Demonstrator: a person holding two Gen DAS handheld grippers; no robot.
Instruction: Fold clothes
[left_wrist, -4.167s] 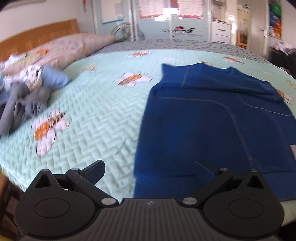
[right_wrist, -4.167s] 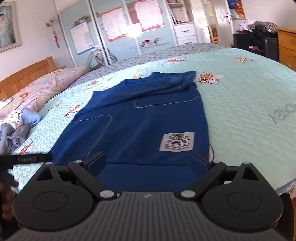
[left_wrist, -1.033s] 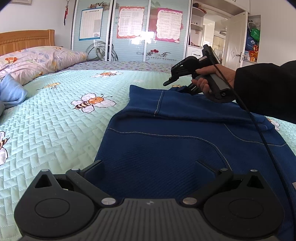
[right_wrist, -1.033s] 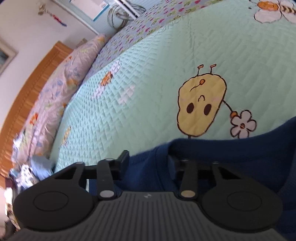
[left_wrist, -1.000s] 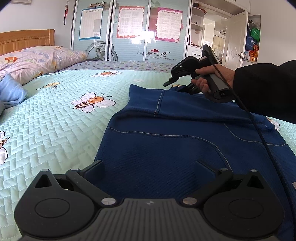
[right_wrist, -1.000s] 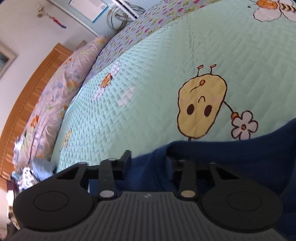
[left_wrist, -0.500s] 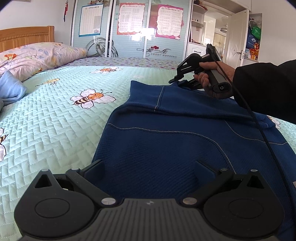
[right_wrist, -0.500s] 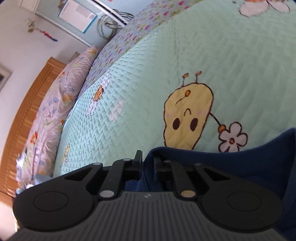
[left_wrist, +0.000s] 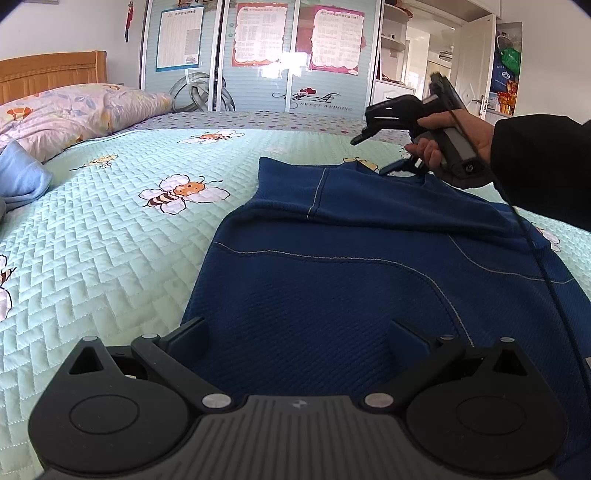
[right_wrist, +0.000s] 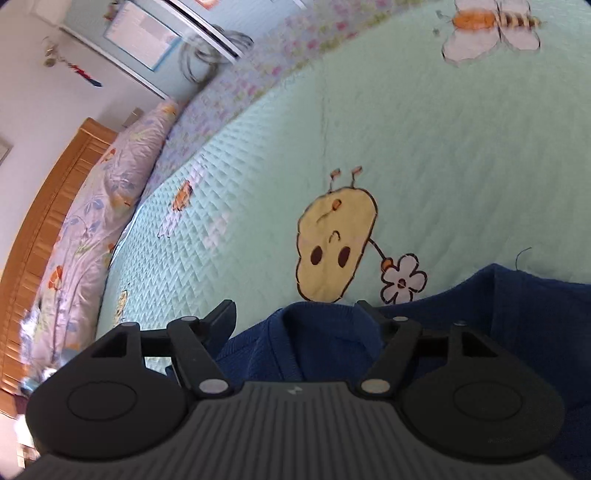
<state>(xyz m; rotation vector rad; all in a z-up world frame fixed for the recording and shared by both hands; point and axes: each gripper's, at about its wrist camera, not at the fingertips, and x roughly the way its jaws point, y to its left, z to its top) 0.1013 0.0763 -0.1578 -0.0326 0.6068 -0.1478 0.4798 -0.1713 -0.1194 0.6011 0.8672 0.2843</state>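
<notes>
A dark blue knit garment (left_wrist: 332, 280) lies flat on the green quilted bed, its sleeves folded across the far end. My left gripper (left_wrist: 295, 332) is open and empty, low over the garment's near hem. My right gripper (right_wrist: 295, 314) is open at the garment's far edge (right_wrist: 325, 343), with a fold of the blue cloth lying between its spread fingers. In the left wrist view the right gripper (left_wrist: 373, 155) is held in a hand at the garment's far edge, jaws apart.
The bed (left_wrist: 110, 229) has a green quilt with bee prints. A floral pillow (left_wrist: 74, 114) and wooden headboard are at the left. A light blue cloth (left_wrist: 18, 177) lies at the left. Wardrobe doors stand behind the bed.
My right gripper was shut on the garment's far edge half a second ago and has opened, letting the cloth go. The left gripper has barely moved.
</notes>
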